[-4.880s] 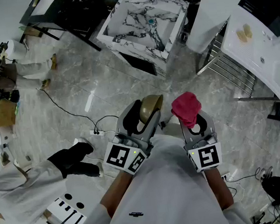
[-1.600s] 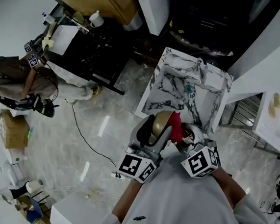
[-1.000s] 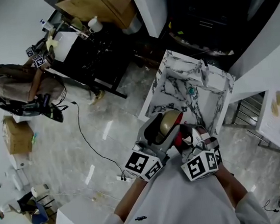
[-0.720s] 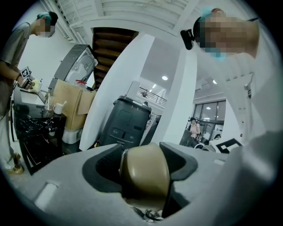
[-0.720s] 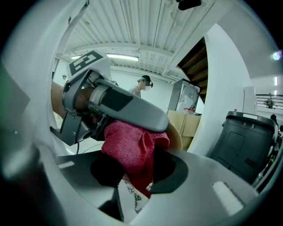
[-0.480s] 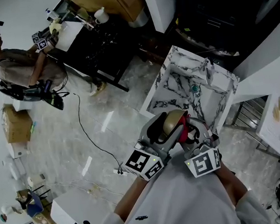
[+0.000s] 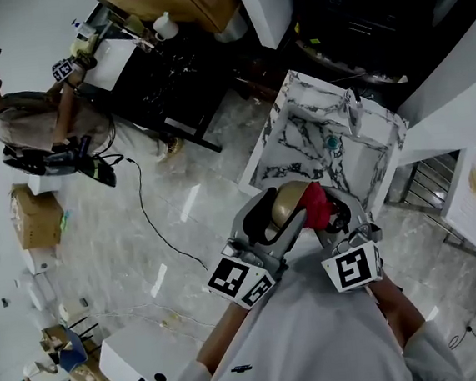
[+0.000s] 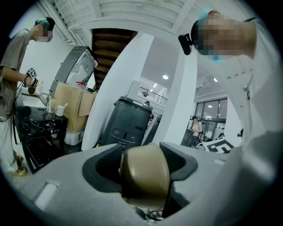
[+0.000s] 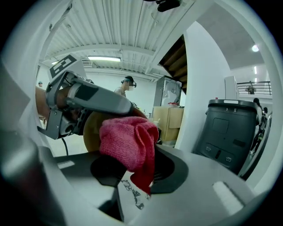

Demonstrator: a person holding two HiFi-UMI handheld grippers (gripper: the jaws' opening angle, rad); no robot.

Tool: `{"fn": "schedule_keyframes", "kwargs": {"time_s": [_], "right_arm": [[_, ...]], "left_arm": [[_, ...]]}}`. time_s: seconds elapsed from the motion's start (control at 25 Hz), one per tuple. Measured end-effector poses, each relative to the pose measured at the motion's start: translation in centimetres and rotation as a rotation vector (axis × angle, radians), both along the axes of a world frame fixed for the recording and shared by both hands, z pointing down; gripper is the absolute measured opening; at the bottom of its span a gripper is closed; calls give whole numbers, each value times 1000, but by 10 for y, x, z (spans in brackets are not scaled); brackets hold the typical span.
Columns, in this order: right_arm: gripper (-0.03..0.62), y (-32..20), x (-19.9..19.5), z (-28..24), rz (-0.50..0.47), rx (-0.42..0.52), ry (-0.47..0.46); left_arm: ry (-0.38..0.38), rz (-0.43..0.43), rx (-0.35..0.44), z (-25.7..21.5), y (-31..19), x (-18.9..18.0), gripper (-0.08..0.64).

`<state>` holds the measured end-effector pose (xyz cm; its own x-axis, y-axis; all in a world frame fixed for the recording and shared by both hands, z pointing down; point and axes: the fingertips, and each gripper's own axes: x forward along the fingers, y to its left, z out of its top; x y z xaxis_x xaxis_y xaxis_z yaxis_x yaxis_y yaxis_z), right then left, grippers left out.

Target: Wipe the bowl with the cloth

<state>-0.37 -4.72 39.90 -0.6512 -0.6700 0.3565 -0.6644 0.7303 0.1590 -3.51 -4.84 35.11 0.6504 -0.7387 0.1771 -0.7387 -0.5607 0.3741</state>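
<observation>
Now | bowl (image 7: 289, 199) on edge — in left hand-held gripper (image 7: 272, 217) | cloth (image 7: 317, 205) touching it

We seem to stand in a lab hall: a freestanding marble sink (image 7: 326, 148), a cable (image 7: 143, 205) across the floor (image 7: 127, 255), a cardboard box (image 7: 38, 217), and another person (image 7: 39, 121) wearing recording gear.

The bowl (image 7: 286, 207) is held just before the sink (image 7: 302, 158), the cloth (image 7: 319, 209) set against its right; a person (image 7: 39, 121) is seen far left.
</observation>
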Motion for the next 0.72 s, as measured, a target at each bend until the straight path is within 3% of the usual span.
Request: {"fn": "schedule_keyframes", "kwargs": {"time_s": [0.24, 0.48, 0.72], "right_arm": [[135, -1, 8, 3, -7, -20, 16], [133, 18, -10, 17, -120, 3, 133], [133, 37, -26, 12, -221, 13, 125]], "left_arm": [[71, -45, 8, -17, -11, -18, 273], [47, -36, 23, -16, -16, -10, 273], [54, -60, 12, -8, -17, -14, 273]]}}
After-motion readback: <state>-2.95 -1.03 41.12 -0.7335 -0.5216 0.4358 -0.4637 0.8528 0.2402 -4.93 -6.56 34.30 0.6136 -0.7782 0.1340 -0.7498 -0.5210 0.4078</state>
